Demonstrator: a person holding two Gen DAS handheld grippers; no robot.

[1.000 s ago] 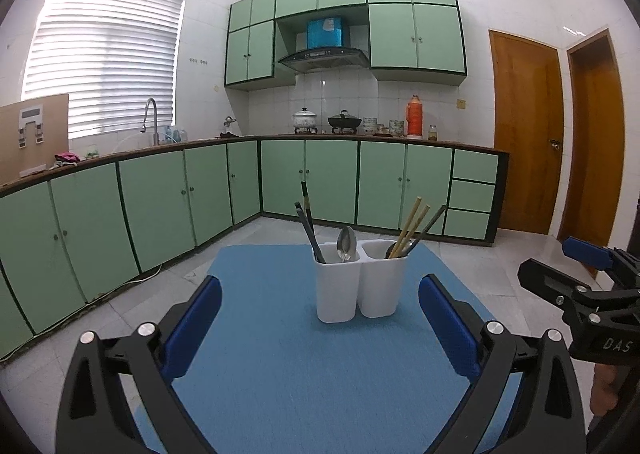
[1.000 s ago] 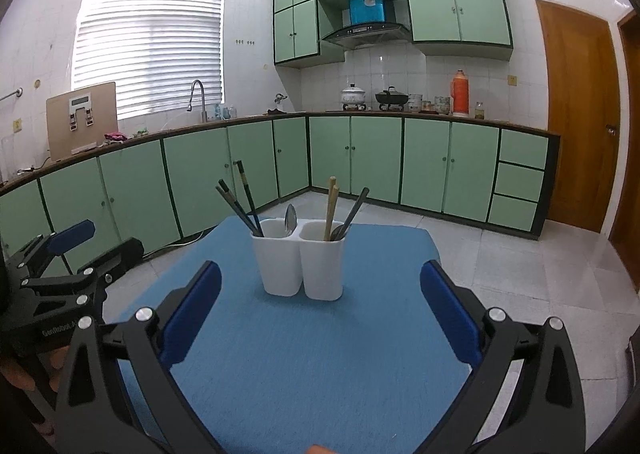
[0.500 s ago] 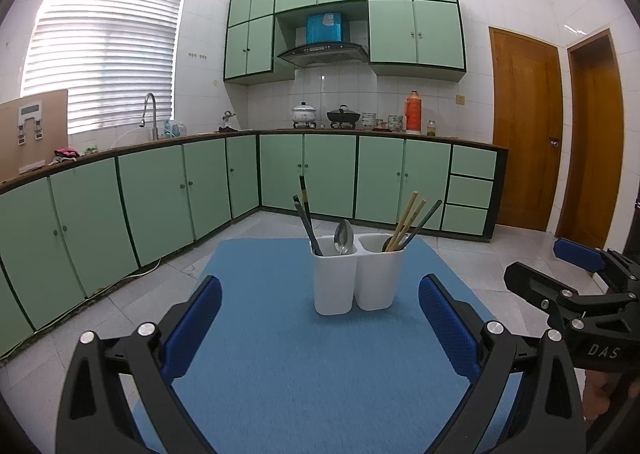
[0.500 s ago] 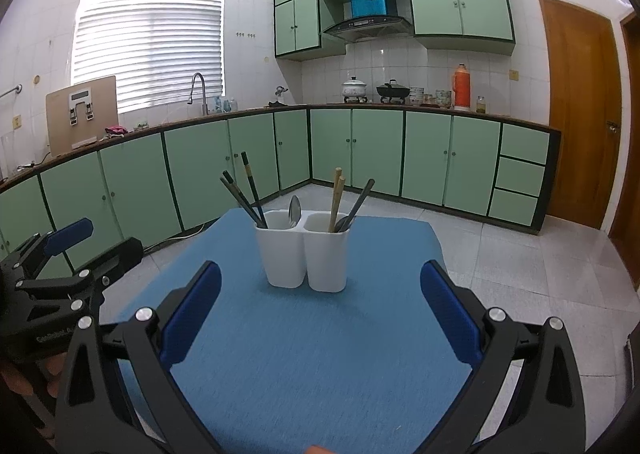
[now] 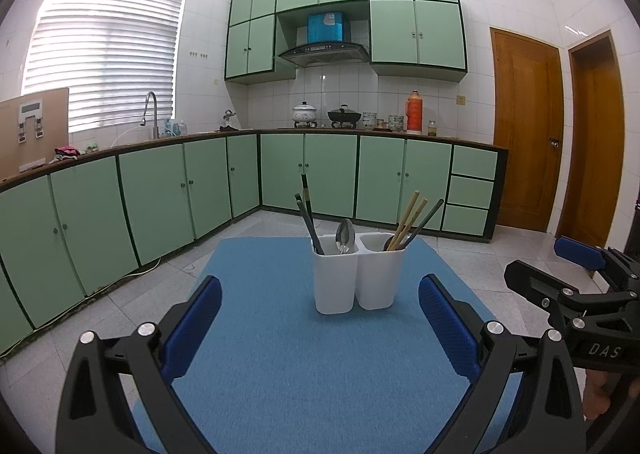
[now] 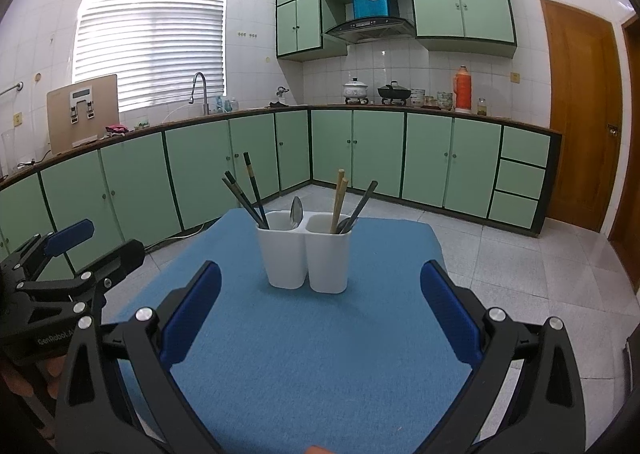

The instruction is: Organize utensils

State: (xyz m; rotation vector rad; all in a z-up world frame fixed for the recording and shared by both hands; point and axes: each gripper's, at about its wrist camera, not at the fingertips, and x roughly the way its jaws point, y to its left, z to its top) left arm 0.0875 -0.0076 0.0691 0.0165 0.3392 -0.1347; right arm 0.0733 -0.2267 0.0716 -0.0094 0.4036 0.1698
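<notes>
Over blue cloth-covered table (image 5: 280, 374): black left gripper with blue pads (image 5: 320, 322) and matching right gripper (image 6: 320, 306), both spread apart, holding nothing. Beyond, two joined white plastic holders (image 5: 354, 278): three dark chopsticks (image 5: 306, 214) plus one steel spoon (image 5: 345, 234) left; two bamboo chopsticks (image 5: 408, 218), one dark stick (image 5: 428, 216), one half-hidden spoon right. Nothing loose on cloth; mixed sticks suggest sorting either pending or differently finished.
</notes>
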